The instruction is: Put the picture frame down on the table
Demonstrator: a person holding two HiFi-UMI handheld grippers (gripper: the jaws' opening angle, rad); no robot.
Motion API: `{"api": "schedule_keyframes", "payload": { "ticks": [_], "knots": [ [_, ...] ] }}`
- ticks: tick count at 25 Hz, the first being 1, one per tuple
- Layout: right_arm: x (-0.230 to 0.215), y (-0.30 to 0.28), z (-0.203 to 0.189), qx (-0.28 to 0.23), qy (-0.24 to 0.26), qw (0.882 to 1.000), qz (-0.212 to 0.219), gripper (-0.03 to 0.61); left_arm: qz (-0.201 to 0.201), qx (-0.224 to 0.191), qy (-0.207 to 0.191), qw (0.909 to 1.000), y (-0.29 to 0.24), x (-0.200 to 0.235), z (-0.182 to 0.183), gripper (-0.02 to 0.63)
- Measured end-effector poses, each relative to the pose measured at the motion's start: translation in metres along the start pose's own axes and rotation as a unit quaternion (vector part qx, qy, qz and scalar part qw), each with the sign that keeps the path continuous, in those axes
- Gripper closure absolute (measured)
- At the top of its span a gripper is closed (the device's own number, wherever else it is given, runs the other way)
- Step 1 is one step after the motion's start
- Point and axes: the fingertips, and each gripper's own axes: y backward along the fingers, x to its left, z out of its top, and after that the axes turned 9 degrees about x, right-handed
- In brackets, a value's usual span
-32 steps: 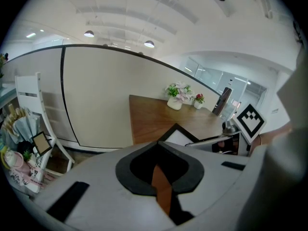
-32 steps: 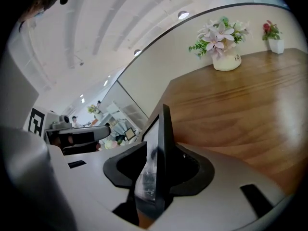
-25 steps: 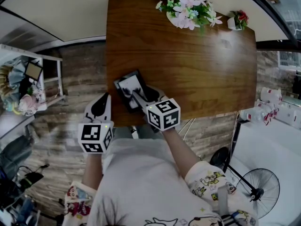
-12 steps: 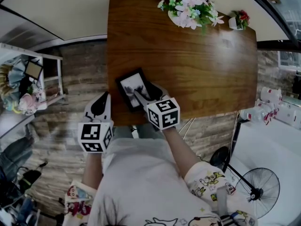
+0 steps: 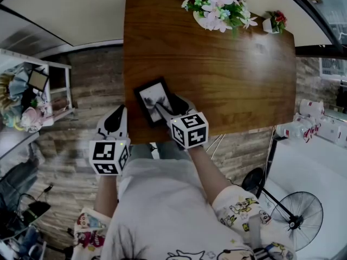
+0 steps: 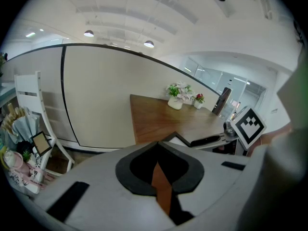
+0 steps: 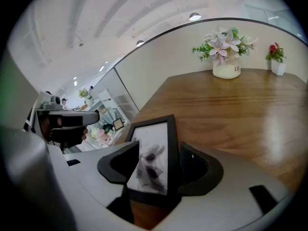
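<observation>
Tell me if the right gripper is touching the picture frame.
Cannot tell. In the right gripper view the picture frame sits between the just-opened jaws of the right gripper; neither gap nor contact shows plainly.

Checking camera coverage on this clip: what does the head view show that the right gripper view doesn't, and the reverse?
Only the head view: the floor fan. Only the right gripper view: the ceiling lights. Both: the picture frame, the wooden table, the pink-and-white flowers and the small red-flowered plant.
</observation>
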Motion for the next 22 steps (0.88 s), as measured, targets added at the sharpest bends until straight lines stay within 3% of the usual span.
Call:
{"api": "schedule_keyframes", "payload": {
  "ticks": [15,22],
  "knots": [
    [-0.007,0.03,0.01,-0.026,-0.005,1.0,-0.009,0.348,0.004,-0.023,-0.013,0.9996,0.014,-0.005,0.017,0.609],
    [-0.008,0.06,0.033,-0.071,0.004,0.997,-0.012,0.348,0.01,-0.047,-0.024,0.9986,0.028,-0.01,0.037,0.609]
  ]
}}
